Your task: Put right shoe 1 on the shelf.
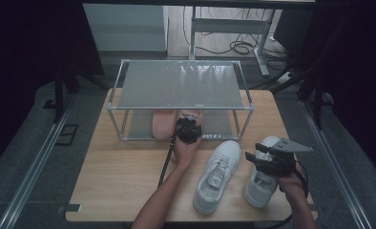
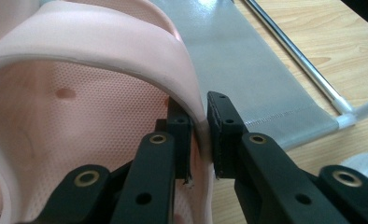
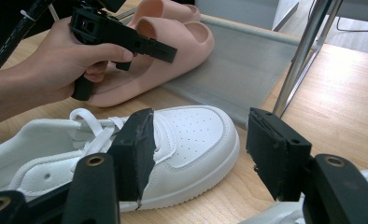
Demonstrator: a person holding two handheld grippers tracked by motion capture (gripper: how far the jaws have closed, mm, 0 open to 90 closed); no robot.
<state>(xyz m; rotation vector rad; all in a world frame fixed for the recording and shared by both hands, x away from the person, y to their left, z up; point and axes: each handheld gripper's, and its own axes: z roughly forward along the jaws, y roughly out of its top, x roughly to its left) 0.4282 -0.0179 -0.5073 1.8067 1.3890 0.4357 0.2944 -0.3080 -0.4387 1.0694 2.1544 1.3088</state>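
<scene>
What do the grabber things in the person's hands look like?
Each hand-held gripper is black, with two flat, blocky jaws on arms dotted with brass-ringed holes. The left hand-held gripper trails a black cable toward the table edge. The right hand-held gripper wears a grey three-cornered plate on top. Both forearms are bare, with no sleeves.

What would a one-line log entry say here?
left gripper: shut on pink slipper | right gripper: open | white sneaker: on table

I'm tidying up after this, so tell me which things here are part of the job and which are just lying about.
In the job: pink slipper clamped in left gripper; second pink slipper; shoe rack.

Lying about: two white sneakers; open right gripper; table.
</scene>
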